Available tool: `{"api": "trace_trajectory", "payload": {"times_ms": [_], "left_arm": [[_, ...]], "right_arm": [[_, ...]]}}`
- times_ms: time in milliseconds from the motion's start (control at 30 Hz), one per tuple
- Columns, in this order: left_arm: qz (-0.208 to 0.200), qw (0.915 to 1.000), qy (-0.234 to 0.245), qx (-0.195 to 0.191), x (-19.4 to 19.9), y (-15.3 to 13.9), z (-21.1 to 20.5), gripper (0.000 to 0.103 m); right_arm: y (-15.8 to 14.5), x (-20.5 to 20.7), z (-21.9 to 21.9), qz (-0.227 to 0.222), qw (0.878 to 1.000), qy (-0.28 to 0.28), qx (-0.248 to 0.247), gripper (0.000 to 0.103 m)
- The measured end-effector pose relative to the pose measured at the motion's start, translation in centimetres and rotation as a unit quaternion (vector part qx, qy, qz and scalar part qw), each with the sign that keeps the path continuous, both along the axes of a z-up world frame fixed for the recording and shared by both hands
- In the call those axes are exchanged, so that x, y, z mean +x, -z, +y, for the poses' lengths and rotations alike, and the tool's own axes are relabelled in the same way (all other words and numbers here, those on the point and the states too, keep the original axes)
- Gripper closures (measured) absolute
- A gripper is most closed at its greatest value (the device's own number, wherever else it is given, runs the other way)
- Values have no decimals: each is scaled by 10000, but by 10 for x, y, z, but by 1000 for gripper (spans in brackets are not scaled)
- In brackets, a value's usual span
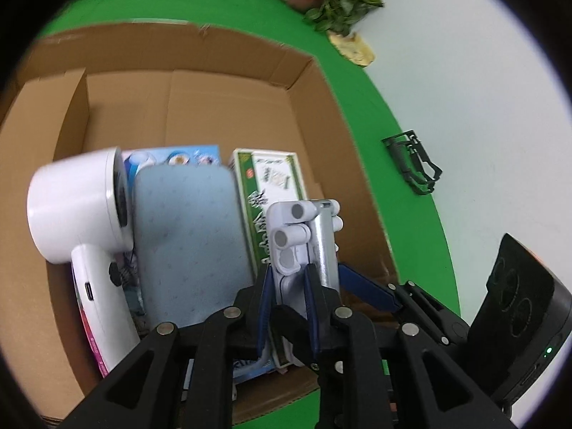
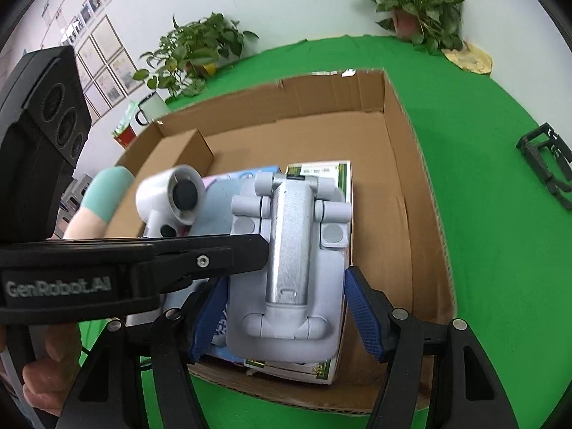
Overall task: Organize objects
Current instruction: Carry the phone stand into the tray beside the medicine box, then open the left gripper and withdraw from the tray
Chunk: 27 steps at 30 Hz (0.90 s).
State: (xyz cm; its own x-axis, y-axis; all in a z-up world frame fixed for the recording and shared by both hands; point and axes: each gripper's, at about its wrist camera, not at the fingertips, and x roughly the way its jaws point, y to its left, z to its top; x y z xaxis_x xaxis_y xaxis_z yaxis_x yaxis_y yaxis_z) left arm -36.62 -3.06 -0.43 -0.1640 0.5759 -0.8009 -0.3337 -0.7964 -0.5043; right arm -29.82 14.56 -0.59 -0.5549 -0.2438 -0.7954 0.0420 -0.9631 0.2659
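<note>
Left hand-held gripper [image 1: 287,293] clamped on pale grey folding plastic stand with silver metal bar [image 1: 304,239], holding it upright over open brown cardboard box [image 1: 228,96]. Right hand-held gripper [image 2: 286,318] spread wide, blue pads [image 2: 361,314] either side of stand [image 2: 289,261], not touching. Inside box: white handheld fan-shaped device [image 1: 82,221], light blue padded rectangular case [image 1: 189,236], green-and-white printed carton [image 1: 271,186]. Box sits on green-covered bench [image 2: 475,164]. Black folded frame [image 1: 413,166] lies well apart on green cover
</note>
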Motion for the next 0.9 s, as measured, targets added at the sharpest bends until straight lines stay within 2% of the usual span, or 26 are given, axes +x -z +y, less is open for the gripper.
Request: {"api": "trace_trajectory", "payload": {"times_ms": [100,167,200,267,300,333,367,400,433,467,500,533,567,600,633,700,733,900], "left_arm": [[-97,9998,-4,-189,0,4,-3,86],[63,9999,74,-124,6,-2,-8,86],[210,9997,110,-55,12,-8,-13,82],[697,9975,55,-96,28,-27,-27,82],[1016,9947,7,-150,38,-38,-36,81],[1395,9899,-56,-235,52,-51,-43,79],[1780,9833,-138,-352,66,-63,-49,71],[2166,9747,-244,-492,81,-74,-56,50],[2685,9594,-464,-723,102,-86,-65,34],[3000,9477,-661,-872,115,-92,-70,9],[3387,9305,-945,-1028,131,-96,-77,0],[3756,9102,-1268,-1198,147,-96,-85,0],[3949,8970,-1456,-1348,157,-93,-92,0],[4001,8909,-1545,-1495,161,-87,-97,0],[3930,8895,-1624,-1670,162,-76,-102,0],[3694,8925,-1749,-1910,161,-53,-109,0],[3644,8925,-1802,-1954,160,-41,-112,0],[3730,8801,-1959,-2188,159,-6,-110,0]], "right_arm": [[6,0,-4,-128,9999,-38,-17,39],[11,1,-9,-230,9997,-70,21,38],[11,2,-11,-226,9997,-83,83,37],[7,7,-12,-160,9998,-35,106,35],[4,10,-13,-105,9999,-20,84,26],[-2,16,-13,20,10000,4,86,18],[-11,25,-13,287,9994,42,174,2],[-19,37,-15,526,9982,67,284,0],[-27,47,-18,782,9960,67,431,0],[-33,55,-21,944,9939,57,574,0],[-35,64,-26,1035,9924,35,663,0],[-36,69,-30,1055,9921,9,678,0],[-34,75,-34,1084,9918,-20,671,0],[-32,82,-39,1142,9911,-37,684,0],[-30,86,-44,1207,9899,-27,737,0],[-23,96,-55,1356,9867,37,897,0],[-20,98,-58,1444,9847,83,973,0],[-6,100,-63,1674,9779,334,1206,0]]}}
